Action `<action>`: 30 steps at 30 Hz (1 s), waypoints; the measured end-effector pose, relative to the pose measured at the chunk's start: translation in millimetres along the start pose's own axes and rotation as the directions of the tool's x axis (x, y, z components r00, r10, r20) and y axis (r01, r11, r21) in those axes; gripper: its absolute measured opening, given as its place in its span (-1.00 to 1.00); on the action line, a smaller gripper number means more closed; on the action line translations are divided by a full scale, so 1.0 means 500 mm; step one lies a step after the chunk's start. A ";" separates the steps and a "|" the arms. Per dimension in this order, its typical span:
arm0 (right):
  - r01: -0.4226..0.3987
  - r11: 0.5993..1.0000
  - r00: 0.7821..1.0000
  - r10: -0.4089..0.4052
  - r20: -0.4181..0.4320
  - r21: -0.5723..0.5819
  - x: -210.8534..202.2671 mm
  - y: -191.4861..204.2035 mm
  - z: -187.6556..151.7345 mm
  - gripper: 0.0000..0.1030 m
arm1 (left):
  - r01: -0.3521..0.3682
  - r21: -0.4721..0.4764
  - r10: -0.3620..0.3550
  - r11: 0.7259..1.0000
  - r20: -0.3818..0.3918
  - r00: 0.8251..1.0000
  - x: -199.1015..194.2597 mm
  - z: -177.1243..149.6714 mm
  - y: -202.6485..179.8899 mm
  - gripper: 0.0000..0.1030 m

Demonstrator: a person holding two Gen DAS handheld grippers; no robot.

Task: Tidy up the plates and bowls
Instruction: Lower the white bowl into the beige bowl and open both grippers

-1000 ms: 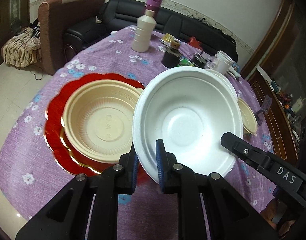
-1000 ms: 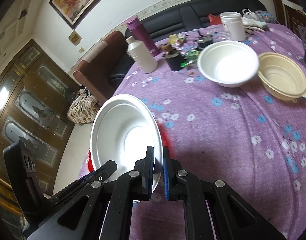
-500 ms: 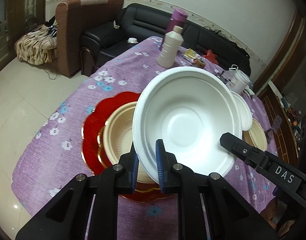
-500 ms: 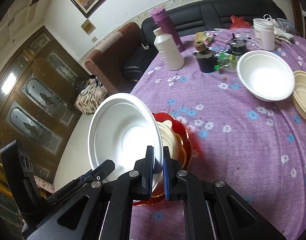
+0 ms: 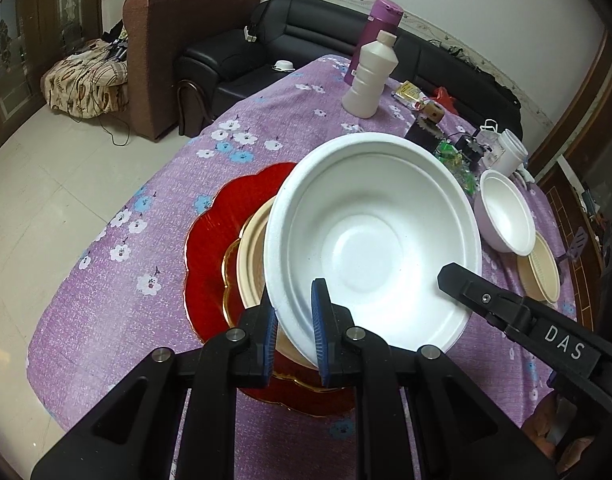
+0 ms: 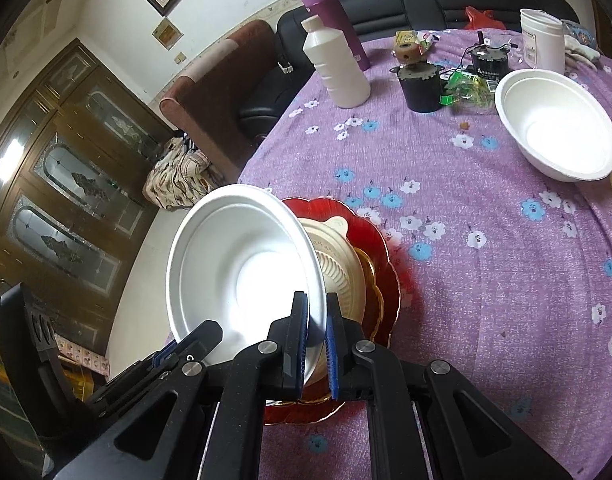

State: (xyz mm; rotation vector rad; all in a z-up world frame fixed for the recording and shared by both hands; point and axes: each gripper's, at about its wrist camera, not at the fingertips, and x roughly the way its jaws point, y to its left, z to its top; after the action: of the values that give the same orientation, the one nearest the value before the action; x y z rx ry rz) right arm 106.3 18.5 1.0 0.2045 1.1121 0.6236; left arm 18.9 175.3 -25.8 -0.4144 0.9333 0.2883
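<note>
Purple floral cloth [image 5: 266,120] covers the table, with a brown armchair [image 5: 178,40] and a black sofa [image 5: 306,36] behind it.

Left to right in the left wrist view:

1. Red plate [image 5: 210,248]. It lies flat on the cloth as the base of the stack. A gold-rimmed plate [image 5: 231,276] and a beige bowl [image 5: 252,264] sit nested on it, largest at the bottom, which appears to be the sorting order.
2. Left gripper [image 5: 294,332]. Its blue pads are clamped on the near rim of the large white bowl [image 5: 370,248], one pad inside the wall and one outside.
3. Large white bowl. It is held tilted, raised over the beige bowl. Whether its underside touches the beige bowl cannot be told. Its position over the stack suggests it is to be nested there.
4. Right gripper [image 6: 316,344]. In the right wrist view it is closed on the rim of the same bowl, at a separate point. The two-point hold probably keeps the light, wide bowl from swinging while it is aligned.
5. Small white bowl [image 5: 506,216] and a second beige bowl [image 5: 540,272]. They rest touching each other on the cloth, well apart from the stack, not yet sorted.

Beyond, a white bottle [image 5: 370,76] and a purple flask [image 5: 376,28] stand upright, clear of the work area.
</note>
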 end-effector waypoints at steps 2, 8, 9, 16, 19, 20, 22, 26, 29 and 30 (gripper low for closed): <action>0.003 1.000 1.000 -0.003 -0.006 -0.001 0.006 0.000 0.000 -0.85 | -0.004 0.000 0.004 1.000 -0.002 1.000 0.003 -0.001 0.001 -0.72; 0.011 1.000 1.000 -0.011 -0.020 0.000 0.023 0.000 0.003 -0.85 | -0.010 -0.001 0.010 1.000 -0.015 1.000 0.012 -0.001 0.005 -0.72; 0.012 1.000 1.000 -0.012 -0.022 0.000 0.024 0.000 0.003 -0.85 | -0.012 -0.002 0.012 1.000 -0.017 1.000 0.013 -0.001 0.005 -0.72; 0.016 1.000 0.999 -0.016 -0.034 -0.001 0.035 0.000 0.004 -0.85 | -0.019 -0.004 0.019 1.000 -0.027 0.999 0.021 0.001 0.008 -0.72; 0.017 1.000 0.999 -0.017 -0.040 -0.002 0.040 0.001 0.005 -0.85 | -0.023 -0.007 0.023 1.000 -0.030 0.999 0.023 0.001 0.009 -0.72; 0.018 1.000 0.999 -0.018 -0.041 -0.002 0.041 0.001 0.006 -0.85 | -0.024 -0.009 0.024 1.000 -0.031 0.999 0.025 0.001 0.010 -0.72; 0.018 1.000 0.999 -0.018 -0.043 -0.003 0.044 0.001 0.005 -0.84 | -0.028 -0.009 0.028 1.000 -0.032 0.999 0.027 0.001 0.011 -0.72; 0.020 1.000 0.999 -0.020 -0.046 -0.002 0.049 0.002 0.005 -0.84 | -0.032 -0.008 0.032 0.999 -0.034 0.999 0.029 0.002 0.011 -0.72; 0.020 1.000 0.999 -0.020 -0.049 -0.002 0.052 0.002 0.007 -0.84 | -0.030 -0.011 0.030 0.999 -0.034 0.999 0.030 0.002 0.012 -0.72; 0.021 1.000 0.999 -0.021 -0.050 -0.003 0.052 0.003 0.007 -0.84 | -0.029 -0.012 0.029 0.999 -0.035 0.999 0.029 0.002 0.012 -0.72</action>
State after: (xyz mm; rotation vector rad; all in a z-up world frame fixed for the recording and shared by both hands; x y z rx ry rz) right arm 116.3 34.7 -16.9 0.1758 1.1599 0.6142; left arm 25.3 182.2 -38.6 -0.4190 0.9728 0.3147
